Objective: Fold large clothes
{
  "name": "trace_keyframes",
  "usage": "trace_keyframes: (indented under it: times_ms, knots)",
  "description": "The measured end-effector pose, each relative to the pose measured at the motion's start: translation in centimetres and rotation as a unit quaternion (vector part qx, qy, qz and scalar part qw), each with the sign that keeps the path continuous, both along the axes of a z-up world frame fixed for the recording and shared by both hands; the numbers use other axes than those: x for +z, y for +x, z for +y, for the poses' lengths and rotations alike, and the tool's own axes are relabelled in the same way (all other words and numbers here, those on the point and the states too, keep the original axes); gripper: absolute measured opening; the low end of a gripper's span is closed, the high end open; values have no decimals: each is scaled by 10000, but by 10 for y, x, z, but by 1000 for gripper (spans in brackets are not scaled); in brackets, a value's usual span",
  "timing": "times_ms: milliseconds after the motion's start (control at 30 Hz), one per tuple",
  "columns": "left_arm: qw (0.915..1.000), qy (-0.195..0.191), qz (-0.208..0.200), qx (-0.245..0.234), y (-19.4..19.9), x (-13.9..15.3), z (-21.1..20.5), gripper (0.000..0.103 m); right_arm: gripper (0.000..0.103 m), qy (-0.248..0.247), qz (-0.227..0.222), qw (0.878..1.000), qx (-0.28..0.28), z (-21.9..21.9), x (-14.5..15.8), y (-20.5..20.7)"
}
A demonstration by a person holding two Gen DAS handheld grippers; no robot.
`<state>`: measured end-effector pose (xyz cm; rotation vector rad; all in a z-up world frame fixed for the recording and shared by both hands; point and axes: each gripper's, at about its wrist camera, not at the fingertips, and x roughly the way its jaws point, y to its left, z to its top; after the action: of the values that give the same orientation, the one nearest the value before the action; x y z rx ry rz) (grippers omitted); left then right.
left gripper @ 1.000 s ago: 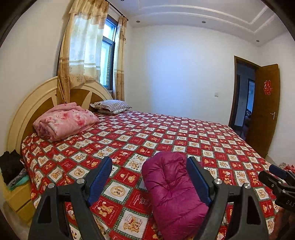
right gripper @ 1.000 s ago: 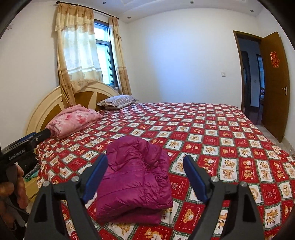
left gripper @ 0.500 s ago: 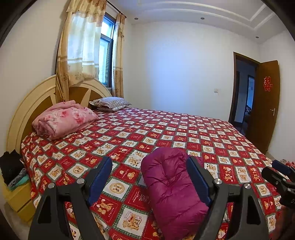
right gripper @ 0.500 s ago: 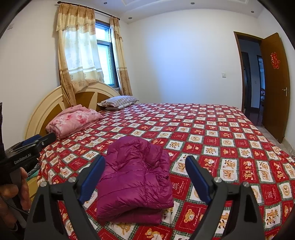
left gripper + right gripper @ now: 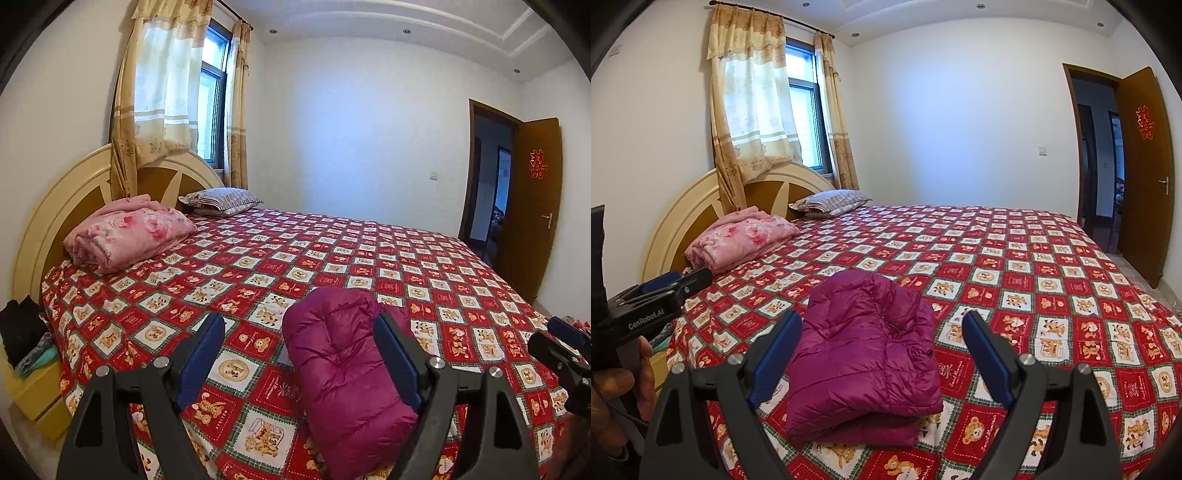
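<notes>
1. The purple jacket (image 5: pixel 347 369) is partly hidden in the left wrist view: the gripper's right finger (image 5: pixel 395 362) covers its right side, and its near end runs off the bottom edge.
2. The right gripper (image 5: pixel 565 354) only pokes in at that view's right edge, so you can't see the rest.
3. The hand (image 5: pixel 617 398) holding the left gripper is cut off at the right wrist view's left edge.
4. The dark pile (image 5: pixel 18 328) beside the bed is too murky to identify.
5. The room beyond the doorway (image 5: pixel 1093 155) is too dark to make out.
</notes>
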<state>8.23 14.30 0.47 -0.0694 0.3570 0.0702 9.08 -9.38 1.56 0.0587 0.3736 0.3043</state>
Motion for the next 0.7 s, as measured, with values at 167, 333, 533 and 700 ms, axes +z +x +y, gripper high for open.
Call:
trace_keyframes:
  times_ms: [167, 333, 533, 700]
  knots:
    - [10000, -2, -8, -6, 0, -1, 1, 83, 91, 2, 13, 10000, 18, 0, -1, 0]
    - [10000, -7, 6, 2, 0, -2, 2, 83, 91, 5, 32, 10000, 38, 0, -2, 0]
    - [10000, 9, 10, -2, 0, -2, 2, 83, 91, -2, 23, 10000, 29, 1, -2, 0]
    - [10000, 1, 21, -14, 1, -2, 2, 83, 91, -15, 26, 10000, 35, 1, -2, 0]
